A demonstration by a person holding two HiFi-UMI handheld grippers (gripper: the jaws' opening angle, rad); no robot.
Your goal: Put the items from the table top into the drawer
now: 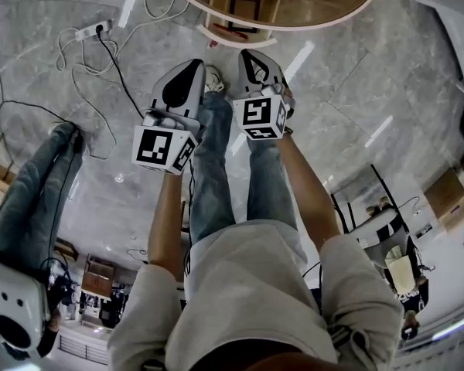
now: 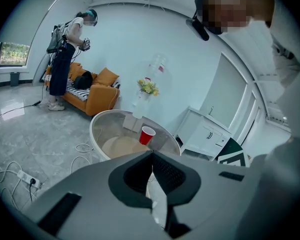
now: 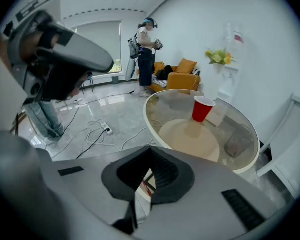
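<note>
A grey marble floor (image 1: 348, 99) fills the head view, seen steeply from above. At the top edge sits a round glass-topped bench (image 1: 336, 15), with a tan lower tier showing through the glass.

Both my bare forearms reach forward and down from my body, side by side above my jeans. Each hand carries a grey claw with a black-and-white marker cube on its back. Both point down at a slant toward the near edge of the bench. The left claw (image 1: 191, 68) is in my left hand and the right claw (image 1: 252, 57) sits just beside it, slightly further ahead.

In the left gripper view, the left claw's (image 2: 151, 155) jaws are pressed together at the tips with nothing gripped. In the right gripper view, the right claw's (image 3: 150, 152) jaws are likewise closed and empty.

A red cup (image 3: 203, 108) stands upright on the glass top, well apart from both claws. It also shows in the left gripper view, beyond the closed tips.

A white power strip (image 1: 93, 29) with looping cables lies on the floor to the left of the bench.
</note>
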